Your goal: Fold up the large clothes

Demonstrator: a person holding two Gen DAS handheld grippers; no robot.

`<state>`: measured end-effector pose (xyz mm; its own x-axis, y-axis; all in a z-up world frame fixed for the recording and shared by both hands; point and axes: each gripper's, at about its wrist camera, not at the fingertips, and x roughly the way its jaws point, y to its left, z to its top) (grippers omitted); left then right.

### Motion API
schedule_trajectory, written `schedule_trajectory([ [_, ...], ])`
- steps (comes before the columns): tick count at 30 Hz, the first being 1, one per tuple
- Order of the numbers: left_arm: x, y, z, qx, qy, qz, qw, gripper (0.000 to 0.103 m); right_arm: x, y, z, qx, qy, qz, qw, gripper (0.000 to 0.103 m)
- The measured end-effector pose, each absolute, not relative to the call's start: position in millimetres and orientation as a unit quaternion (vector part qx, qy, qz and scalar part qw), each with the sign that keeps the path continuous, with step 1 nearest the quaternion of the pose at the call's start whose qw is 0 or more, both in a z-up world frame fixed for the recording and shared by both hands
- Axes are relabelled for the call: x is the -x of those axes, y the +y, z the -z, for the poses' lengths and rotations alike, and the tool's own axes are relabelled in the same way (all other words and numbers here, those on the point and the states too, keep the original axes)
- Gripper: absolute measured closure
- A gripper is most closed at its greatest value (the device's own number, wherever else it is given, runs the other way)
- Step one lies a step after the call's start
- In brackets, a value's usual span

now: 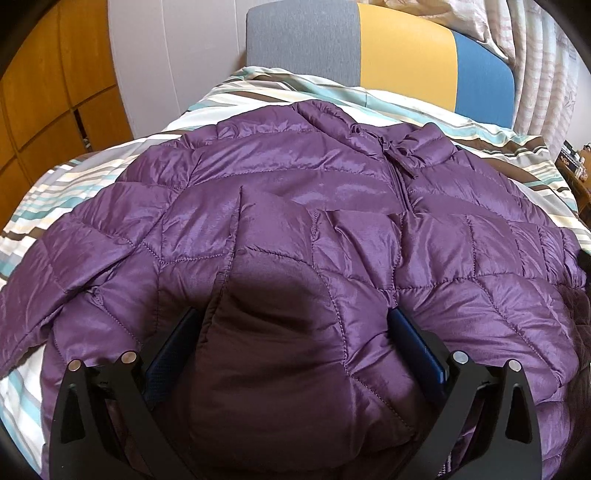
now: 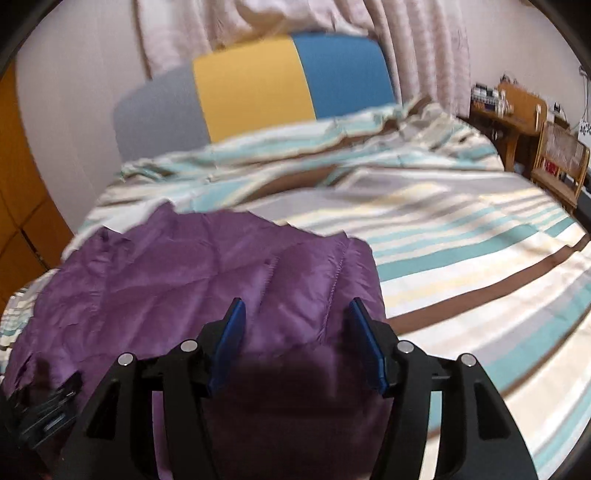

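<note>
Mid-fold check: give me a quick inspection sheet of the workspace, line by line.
Surface: striped bedspread, rumpled near the headboard.
Job's things: purple puffer jacket spread front-up, zipper closed, a bulge of fabric between the left fingers.
Clutter: nothing seen on the bed.
Grippers: left gripper has its jaws apart around the fabric, grip unclear; right gripper open over the jacket edge.
Cables: nothing seen.
Surroundings: curtains, wooden wardrobe, wooden chair.

I see a striped bedspread (image 2: pixel 461 258) in teal, cream and brown; behind it a headboard (image 2: pixel 258 92) — grey, yellow, blue; pale curtains (image 2: pixel 406 37); wooden chair (image 2: pixel 557 166) far right.
</note>
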<state>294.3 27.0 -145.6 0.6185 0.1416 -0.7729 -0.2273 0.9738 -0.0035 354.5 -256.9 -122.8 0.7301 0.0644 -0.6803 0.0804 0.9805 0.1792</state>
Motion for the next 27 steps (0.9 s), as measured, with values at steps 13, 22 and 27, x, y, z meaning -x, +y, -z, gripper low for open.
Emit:
schedule_trajectory([
  [13, -298.0, 28.0, 146.4, 0.057, 0.422, -0.099, 0.899, 0.003, -363.1, -261.1, 147.8, -0.094, 0.388, 0.009, 0.917, 0.042],
  [22, -298.0, 28.1, 146.4, 0.058, 0.422, -0.099, 0.899, 0.003, -289.3, -249.2, 134.0, -0.068, 0.375, -0.001, 0.925, 0.035],
  [27, -295.4, 32.6, 145.3, 0.069, 0.42, -0.092, 0.9, 0.003, -304.8, -244.5, 156.4, -0.052, 0.423, 0.018, 0.904, 0.021],
])
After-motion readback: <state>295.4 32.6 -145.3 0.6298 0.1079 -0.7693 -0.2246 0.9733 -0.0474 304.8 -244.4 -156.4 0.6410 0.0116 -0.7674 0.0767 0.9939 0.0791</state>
